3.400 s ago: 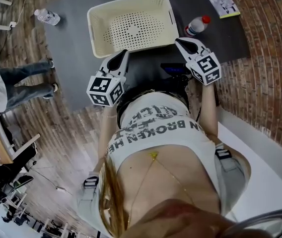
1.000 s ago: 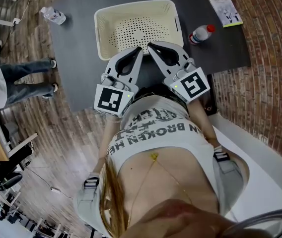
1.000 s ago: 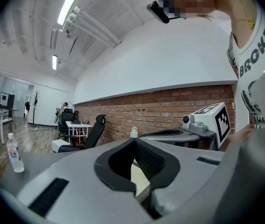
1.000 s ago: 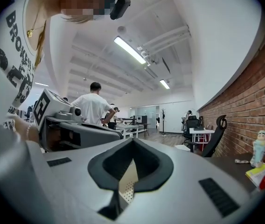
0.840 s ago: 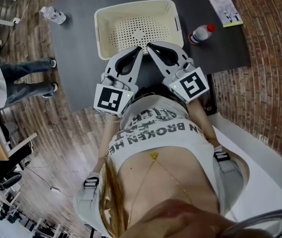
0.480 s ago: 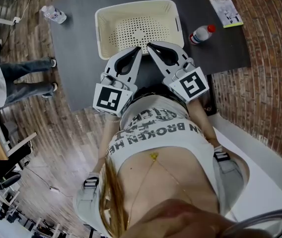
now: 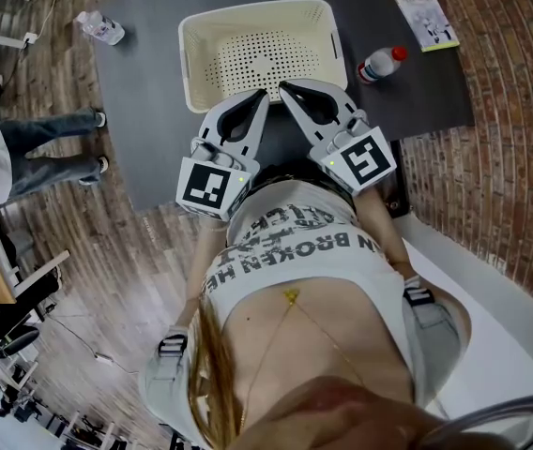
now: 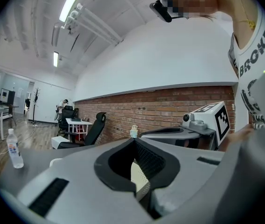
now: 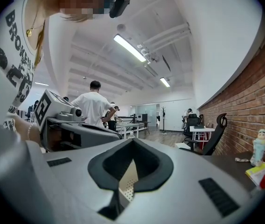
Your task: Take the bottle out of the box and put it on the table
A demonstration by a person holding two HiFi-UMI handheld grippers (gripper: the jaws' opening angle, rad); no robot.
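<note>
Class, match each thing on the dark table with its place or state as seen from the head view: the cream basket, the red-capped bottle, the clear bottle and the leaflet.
Things:
1. cream basket
2. red-capped bottle
3. clear bottle
4. leaflet

Places or states:
A. at the left edge of the table
B. empty, in the middle of the table
C. at the table's far right corner
D. on the table, just right of the basket

Pairs: 1-B, 2-D, 3-A, 4-C.

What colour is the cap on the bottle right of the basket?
Red. The cap on the white bottle shows best in the head view.
</note>
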